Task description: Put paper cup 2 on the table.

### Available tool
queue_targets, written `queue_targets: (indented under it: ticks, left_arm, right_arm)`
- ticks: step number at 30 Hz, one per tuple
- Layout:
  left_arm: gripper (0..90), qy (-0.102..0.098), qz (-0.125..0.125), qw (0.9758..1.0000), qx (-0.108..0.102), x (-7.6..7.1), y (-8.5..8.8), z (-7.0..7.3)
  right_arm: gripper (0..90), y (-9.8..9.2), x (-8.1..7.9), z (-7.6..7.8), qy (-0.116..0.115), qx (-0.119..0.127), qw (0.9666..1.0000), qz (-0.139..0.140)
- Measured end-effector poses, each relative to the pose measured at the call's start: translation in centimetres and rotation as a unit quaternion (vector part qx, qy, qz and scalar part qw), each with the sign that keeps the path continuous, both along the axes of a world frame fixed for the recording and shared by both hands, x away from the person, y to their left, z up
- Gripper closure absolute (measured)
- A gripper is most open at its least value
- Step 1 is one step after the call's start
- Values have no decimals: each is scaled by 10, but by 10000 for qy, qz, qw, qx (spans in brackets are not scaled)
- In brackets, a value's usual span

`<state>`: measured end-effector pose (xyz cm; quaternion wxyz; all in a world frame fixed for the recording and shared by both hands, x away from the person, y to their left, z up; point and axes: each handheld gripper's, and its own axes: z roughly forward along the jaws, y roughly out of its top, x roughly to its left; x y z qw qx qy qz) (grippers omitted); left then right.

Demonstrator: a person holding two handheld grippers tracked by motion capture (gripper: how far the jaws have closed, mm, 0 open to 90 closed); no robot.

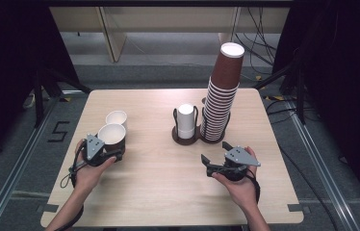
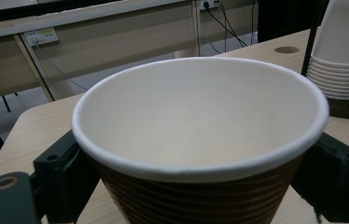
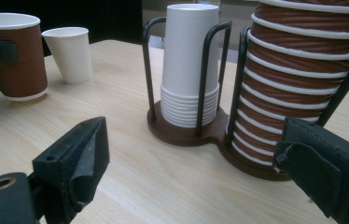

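High view: my left claw (image 1: 115, 156) grips the brown ribbed cup (image 1: 112, 137) at the table's (image 1: 159, 192) left side, one jaw on each flank below the rim. Left gripper view: the cup (image 2: 200, 140) stands upright between the jaws, its white inside empty, the black pads pressed to its ribbed wall on both sides. Right gripper view: the same cup (image 3: 14, 56) looks slightly tipped, with its base on or just above the tabletop; I cannot tell which.

My right claw (image 1: 216, 156) stands wide open with nothing in it, hovering low over bare wood just short of the cup holder (image 1: 199, 137).

Risks, as I judge them: a paper wall is soft, so a harder squeeze could dent the cup, while a looser one could let it slip or tip as it meets the table. The small white cup (image 1: 117, 118) stands just behind the brown one; a push forward would knock it over.

Surroundings: the holder carries a short stack of white cups (image 1: 186, 120) and a tall, leaning stack of brown cups (image 1: 221, 91). The wire hoops and the leaning stack stand directly ahead of my right claw; a careless reach could catch a hoop or topple the tall stack.
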<state>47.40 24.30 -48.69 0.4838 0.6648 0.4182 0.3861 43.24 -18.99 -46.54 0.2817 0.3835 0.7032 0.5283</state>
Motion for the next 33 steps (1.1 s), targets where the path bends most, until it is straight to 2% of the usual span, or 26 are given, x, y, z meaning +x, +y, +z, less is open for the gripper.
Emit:
queue_targets:
  ticks: [2, 3, 4, 6, 8, 12, 16, 21, 22, 23, 25, 26, 28, 29, 30, 31, 32, 33]
  left_arm:
    - [107, 24, 2, 10000, -38, 1, 1, -2]
    - [107, 42, 12, 10000, -41, 2, 1, -3]
    - [106, 70, 16, 10000, -29, 2, 2, -3]
    - [104, 54, -6, 9999, -92, 3, 2, -6]
    - [102, 95, 31, 9999, -74, 3, 3, -7]
    - [86, 106, 2, 9999, -73, 3, 4, -7]
    - [23, 126, 2, 9999, -114, 4, 5, -8]
    - [0, 75, 15, 9999, -133, 2, 6, -8]
    - [0, 111, 11, 9998, -148, 0, 6, -7]
    - [0, 98, 39, 9999, -116, -1, 6, -7]
    - [0, 77, 61, 9999, -73, -4, 7, -7]
    - [0, 12, 71, 9999, -134, -6, 8, -6]
    - [0, 25, 68, 9999, -153, -11, 12, -4]
    - [0, 7, 76, 9998, -165, -13, 13, -3]
    - [0, 4, 59, 9998, -176, -15, 14, -2]
    - [0, -3, 60, 9998, -190, -18, 15, -1]
    - [0, -32, 45, 9997, -229, -20, 16, -1]
    - [0, -22, 25, 9998, -220, -22, 17, 0]
  right_arm:
    - [100, 0, -1, 0, 99, 104, 9999, -7]
    - [101, -1, 0, 1, -53, -35, 10000, -38]
    - [101, -1, 0, 2, 55, 1, 10000, 45]
    - [101, 0, 1, 2, 44, 70, 9999, 64]
    - [102, -1, 1, 2, -15, -14, 10000, 51]
    - [102, 0, 1, 2, 55, 50, 10000, 52]
    - [102, -2, 0, 3, 22, -55, 10000, -8]
    - [101, -1, 1, 3, 67, 68, 9999, 40]
    - [102, -1, 0, 3, 72, 85, 9999, 44]
    - [102, -3, 0, 3, 13, -22, 10000, -44]
    - [101, -3, -2, 3, 95, 88, 9999, -46]
    - [102, -4, -1, 3, 83, 52, 10000, -8]
    - [102, -6, -2, 2, 59, 121, 9999, -16]
    - [102, -8, -3, 2, 63, 74, 9999, -26]
    - [102, -8, -4, 1, 91, 151, 9998, -71]
    - [102, -11, -4, 1, 4, 24, 9999, -103]
    - [102, -12, -4, 0, -35, 57, 9999, -124]
    - [102, -14, -6, 0, 52, 11, 9999, -151]
